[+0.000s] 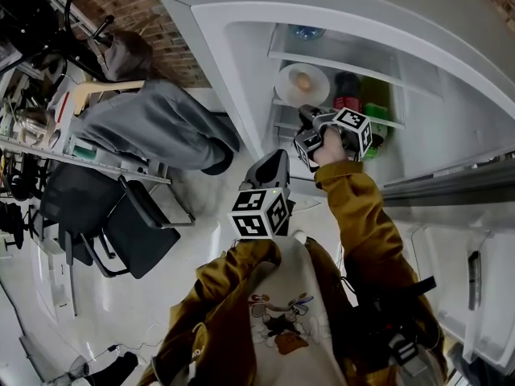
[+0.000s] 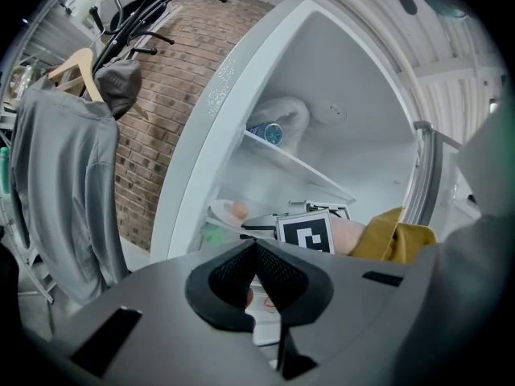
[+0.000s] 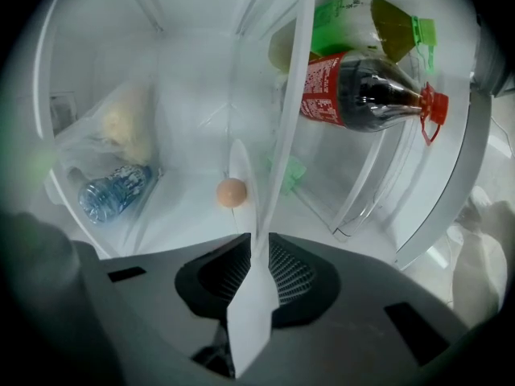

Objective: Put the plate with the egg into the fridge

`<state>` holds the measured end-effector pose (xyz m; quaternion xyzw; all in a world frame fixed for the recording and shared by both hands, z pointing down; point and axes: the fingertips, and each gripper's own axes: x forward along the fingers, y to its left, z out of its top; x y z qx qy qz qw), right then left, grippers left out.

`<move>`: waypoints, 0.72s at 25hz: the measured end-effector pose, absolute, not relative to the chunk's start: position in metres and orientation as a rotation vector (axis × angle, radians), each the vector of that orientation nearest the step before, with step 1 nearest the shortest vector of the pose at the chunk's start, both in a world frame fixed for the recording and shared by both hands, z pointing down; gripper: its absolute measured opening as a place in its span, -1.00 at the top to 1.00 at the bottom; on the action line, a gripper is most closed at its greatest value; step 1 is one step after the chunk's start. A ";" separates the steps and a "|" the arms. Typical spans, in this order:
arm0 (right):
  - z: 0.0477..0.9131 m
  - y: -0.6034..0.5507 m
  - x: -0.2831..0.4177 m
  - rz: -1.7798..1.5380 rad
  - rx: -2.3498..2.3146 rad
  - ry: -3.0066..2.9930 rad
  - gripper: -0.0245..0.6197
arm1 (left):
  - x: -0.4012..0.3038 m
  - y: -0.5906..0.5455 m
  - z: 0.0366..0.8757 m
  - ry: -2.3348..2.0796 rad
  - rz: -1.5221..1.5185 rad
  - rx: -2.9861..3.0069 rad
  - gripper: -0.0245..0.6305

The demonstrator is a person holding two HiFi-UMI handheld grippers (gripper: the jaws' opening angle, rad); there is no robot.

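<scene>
A white plate (image 1: 290, 89) with a brown egg (image 1: 303, 80) lies on a middle shelf inside the open fridge (image 1: 241, 71). My right gripper (image 1: 308, 116) reaches into the fridge at the plate's near rim. In the right gripper view the plate (image 3: 253, 296) shows edge-on, its rim between the jaws of the right gripper (image 3: 259, 252), which stand slightly apart, and the egg (image 3: 232, 192) sits just beyond. My left gripper (image 1: 273, 158) hangs back outside the fridge; in its own view the left gripper (image 2: 256, 248) is shut on nothing.
A cola bottle (image 3: 362, 91) and a green packet (image 3: 362, 22) lie on the shelf beside the plate. A water bottle (image 3: 113, 191) lies on the shelf above. To the left are a grey jacket (image 1: 153, 123), a black chair (image 1: 129, 223) and a brick wall (image 2: 161, 119).
</scene>
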<state>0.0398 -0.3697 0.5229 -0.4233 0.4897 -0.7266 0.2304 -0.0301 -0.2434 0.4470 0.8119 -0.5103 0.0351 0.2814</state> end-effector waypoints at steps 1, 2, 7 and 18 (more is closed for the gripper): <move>0.523 -0.368 0.040 -1.994 -1.163 1.353 0.77 | -0.030 -0.242 0.447 -1.366 0.093 2.177 0.90; 0.522 -0.366 0.041 -1.986 -1.161 1.363 0.77 | -0.030 -0.241 0.446 -1.364 0.093 2.179 0.90; 0.505 -0.358 0.047 -1.881 -1.190 1.497 0.77 | -0.029 -0.234 0.444 -1.347 0.087 2.188 0.90; 0.471 -0.327 0.060 -1.725 -1.188 1.671 0.77 | -0.018 -0.220 0.447 -1.305 0.093 2.204 0.90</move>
